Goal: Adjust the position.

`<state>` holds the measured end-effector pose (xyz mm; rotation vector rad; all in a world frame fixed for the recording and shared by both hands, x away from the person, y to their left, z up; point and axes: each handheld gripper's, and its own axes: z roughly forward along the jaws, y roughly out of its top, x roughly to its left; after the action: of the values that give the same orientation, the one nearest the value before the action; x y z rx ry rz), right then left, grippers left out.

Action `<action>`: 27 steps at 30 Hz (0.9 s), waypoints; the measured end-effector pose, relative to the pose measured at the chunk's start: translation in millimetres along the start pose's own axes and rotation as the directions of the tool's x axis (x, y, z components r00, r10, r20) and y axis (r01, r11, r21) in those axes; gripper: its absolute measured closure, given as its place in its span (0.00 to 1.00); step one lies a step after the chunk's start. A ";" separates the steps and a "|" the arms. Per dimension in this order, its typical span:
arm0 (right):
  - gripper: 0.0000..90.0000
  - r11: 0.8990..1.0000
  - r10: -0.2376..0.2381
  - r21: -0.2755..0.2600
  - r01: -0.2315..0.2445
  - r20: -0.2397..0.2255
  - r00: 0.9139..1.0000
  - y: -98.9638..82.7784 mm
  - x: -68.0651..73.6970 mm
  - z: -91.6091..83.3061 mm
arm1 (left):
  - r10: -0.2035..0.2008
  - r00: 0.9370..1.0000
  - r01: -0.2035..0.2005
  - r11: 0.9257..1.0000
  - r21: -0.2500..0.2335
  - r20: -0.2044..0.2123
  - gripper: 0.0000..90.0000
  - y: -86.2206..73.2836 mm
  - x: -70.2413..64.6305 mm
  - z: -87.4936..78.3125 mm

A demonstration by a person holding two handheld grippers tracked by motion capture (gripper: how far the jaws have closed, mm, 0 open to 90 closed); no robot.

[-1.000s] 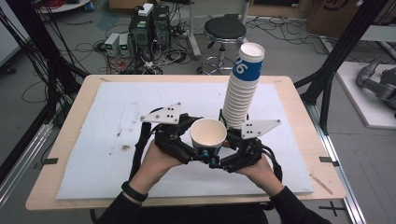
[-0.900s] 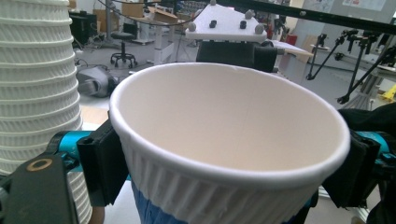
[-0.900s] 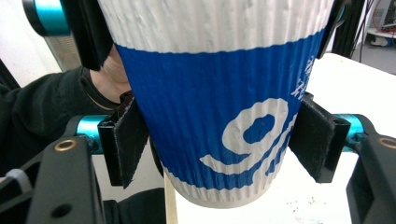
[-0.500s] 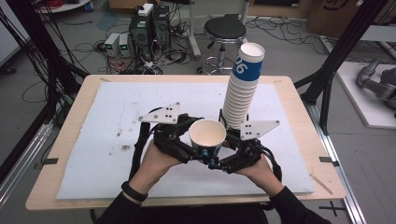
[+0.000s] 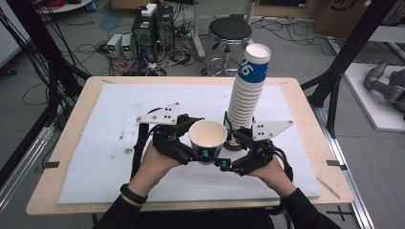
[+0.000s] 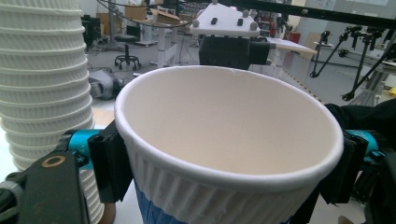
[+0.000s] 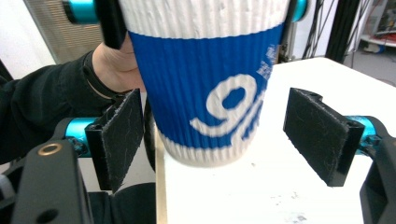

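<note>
Your left gripper point(image 5: 199, 153) is clamped on the cup point(image 5: 208, 139), pads pressing just below its rim. Your right gripper point(image 5: 224, 163) sits close beside, jaws just opening, pads clear of the cup's sides. Both forearms enter from below.

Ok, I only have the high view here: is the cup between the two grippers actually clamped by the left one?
Observer: Yes. In the left gripper view the left gripper has its pads pressed on both sides of the cup, just under the rim; its jaws have just been closing.
Operator: And the right one?
Observer: The right gripper is off it. The right gripper view shows a gap between each pad and the cup, and its jaws have just been opening.
Operator: Anything printed on the cup?
Observer: A blue band with large white figures, facing the right gripper.
</note>
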<state>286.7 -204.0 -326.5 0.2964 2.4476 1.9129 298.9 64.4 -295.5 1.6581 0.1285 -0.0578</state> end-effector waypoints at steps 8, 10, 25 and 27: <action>0.23 0.999 -0.012 -0.041 0.016 0.086 0.996 5.1 -4.4 -28.8 | 0.009 1.000 -0.009 1.000 0.012 -0.016 0.23 2.3 2.3 -5.3; 0.23 0.999 -0.011 -0.045 0.015 0.099 0.995 5.1 -5.5 -32.8 | 0.013 1.000 -0.013 1.000 0.014 -0.022 0.23 2.7 2.7 -7.4; 0.23 0.994 0.003 -0.103 0.019 0.210 0.978 7.0 -14.2 -79.7 | 0.025 0.998 -0.025 1.000 0.018 -0.050 0.24 4.1 6.0 -17.2; 0.23 0.994 0.005 -0.106 0.018 0.213 0.977 7.5 -13.6 -81.0 | 0.027 0.998 -0.026 1.000 0.016 -0.051 0.24 4.8 5.4 -17.6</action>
<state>290.3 -282.2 -300.5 0.4626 2.2001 1.8922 304.1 81.7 -289.8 1.6764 0.1452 0.0035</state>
